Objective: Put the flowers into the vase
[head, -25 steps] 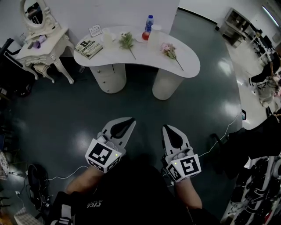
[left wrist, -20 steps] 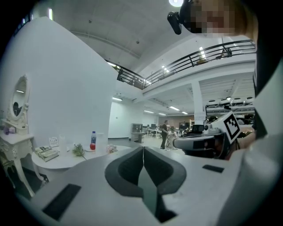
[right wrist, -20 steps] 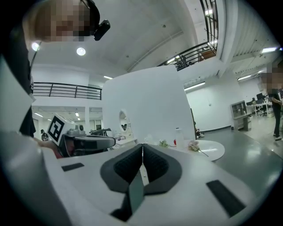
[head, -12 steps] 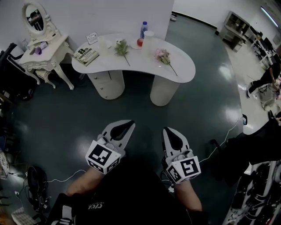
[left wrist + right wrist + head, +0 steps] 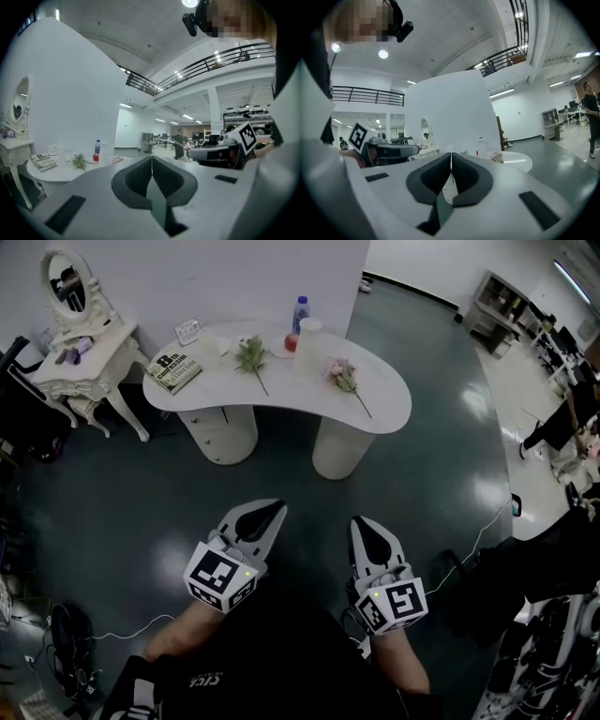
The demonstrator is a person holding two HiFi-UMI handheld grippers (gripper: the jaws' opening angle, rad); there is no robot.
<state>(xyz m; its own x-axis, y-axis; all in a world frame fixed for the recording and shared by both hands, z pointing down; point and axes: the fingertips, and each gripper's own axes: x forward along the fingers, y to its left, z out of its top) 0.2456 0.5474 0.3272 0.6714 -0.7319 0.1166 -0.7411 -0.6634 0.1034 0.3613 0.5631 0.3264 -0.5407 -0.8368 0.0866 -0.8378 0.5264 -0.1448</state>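
1. Across the dark glossy floor, well apart from me: white kidney-shaped table (image 5: 281, 397) on two round pedestals, against the white wall. It carries everything the task needs
2. Pink-blossomed flower stem (image 5: 343, 377), lying flat towards the table's right half with its stalk pointing at the near edge, probably so that it is easy to pinch from my side
3. Green leafy sprig (image 5: 251, 356), lying flat left of centre, stalk also towards me and apart from the pink stem
4. Tall white cylindrical vessel (image 5: 308, 337), upright between the two flowers near the back edge. I take it for the vase, and nothing is in it yet
5. Small red apple (image 5: 291, 342) and blue-capped clear bottle (image 5: 300, 313), just beside the vessel; thick book (image 5: 174, 372) at the left end
6. Left gripper (image 5: 273, 511): jaws pressed together on nothing, held low before my body and aimed at the table
7. Right gripper (image 5: 363, 526): the same, pads touching and empty. Nothing is being carried, so I judge this to be the approach, with neither flower reached
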